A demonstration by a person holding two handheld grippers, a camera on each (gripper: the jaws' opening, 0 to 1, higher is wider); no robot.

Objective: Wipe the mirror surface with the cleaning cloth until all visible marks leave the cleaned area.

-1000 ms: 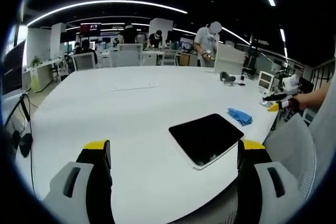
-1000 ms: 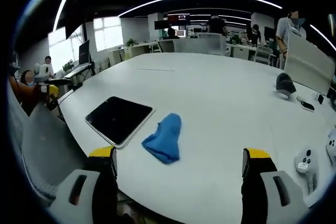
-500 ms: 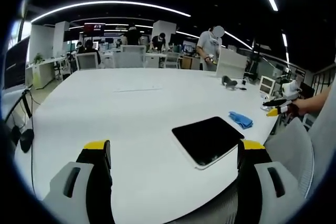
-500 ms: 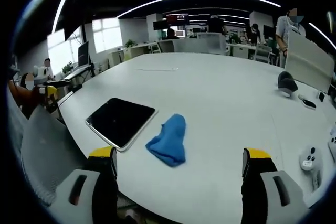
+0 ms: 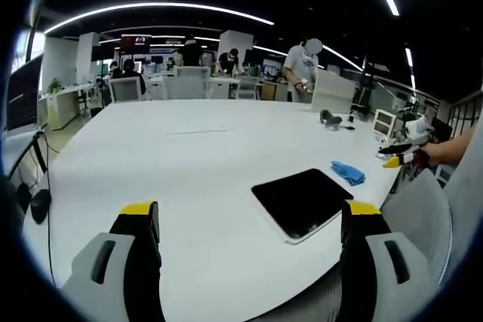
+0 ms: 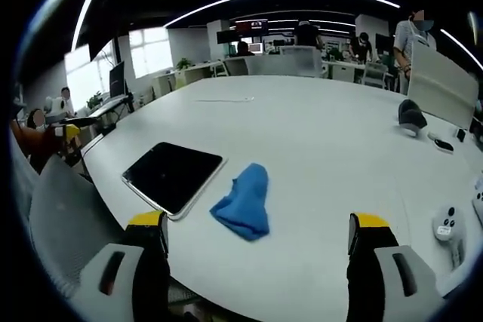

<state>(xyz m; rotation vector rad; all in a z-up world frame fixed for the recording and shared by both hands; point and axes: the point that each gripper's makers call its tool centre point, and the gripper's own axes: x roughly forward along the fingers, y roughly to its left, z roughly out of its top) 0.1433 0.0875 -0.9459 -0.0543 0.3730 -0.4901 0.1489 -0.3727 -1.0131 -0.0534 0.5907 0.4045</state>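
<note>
The white bench (image 6: 317,148) is offering wide open room beyond the work items, though both are lying close to its near edge. The dark mirror (image 6: 172,174) is lying flat there, unwiped as far as visible; marks cannot be made out. The blue cleaning cloth (image 6: 245,201) is resting just beside it, ungrasped. The left hand-held gripper (image 5: 249,220) and right hand-held gripper (image 6: 256,231) are hovering wide apart, holding nothing.

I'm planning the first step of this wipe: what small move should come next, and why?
Probably lower the open right gripper onto the crumpled blue cleaning cloth. It lies loose on the white table beside the dark rectangular mirror, and neither gripper holds anything.
</note>
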